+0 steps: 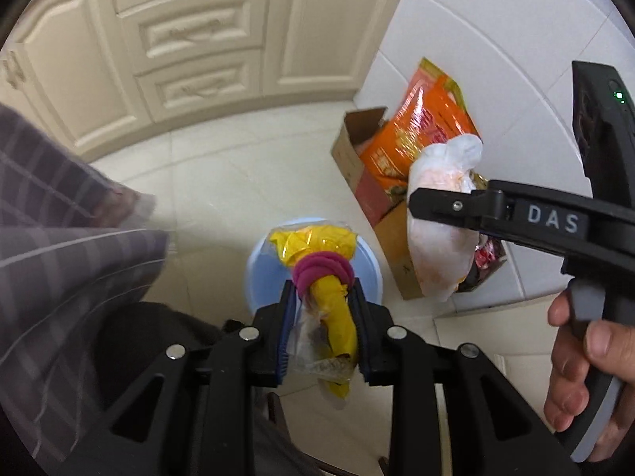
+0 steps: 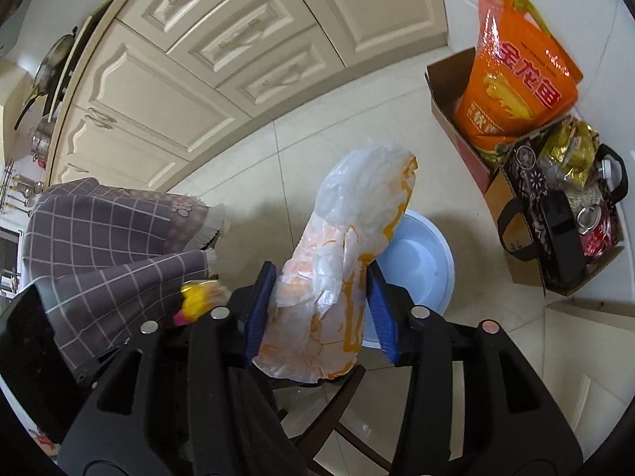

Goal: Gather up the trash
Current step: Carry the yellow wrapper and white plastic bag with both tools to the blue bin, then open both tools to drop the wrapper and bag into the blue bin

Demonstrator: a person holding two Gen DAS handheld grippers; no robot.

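Observation:
My left gripper (image 1: 323, 297) is shut on a yellow wrapper (image 1: 331, 313) bound with a pink hair band (image 1: 321, 271), held above a light blue bin (image 1: 371, 277) on the floor. My right gripper (image 2: 323, 305) is shut on a crumpled white and orange plastic bag (image 2: 337, 277), held above the left rim of the same blue bin (image 2: 420, 261). In the left wrist view the right gripper (image 1: 420, 202) comes in from the right with the bag (image 1: 440, 246). The yellow wrapper (image 2: 196, 299) shows at the left in the right wrist view.
Cream kitchen cabinets (image 1: 198, 39) run along the back. A cardboard box (image 2: 516, 198) with an orange rice bag (image 2: 520, 79) and other packets stands by the white wall at the right. A grey checked cloth (image 2: 111, 238) hangs at the left. The floor is pale tile.

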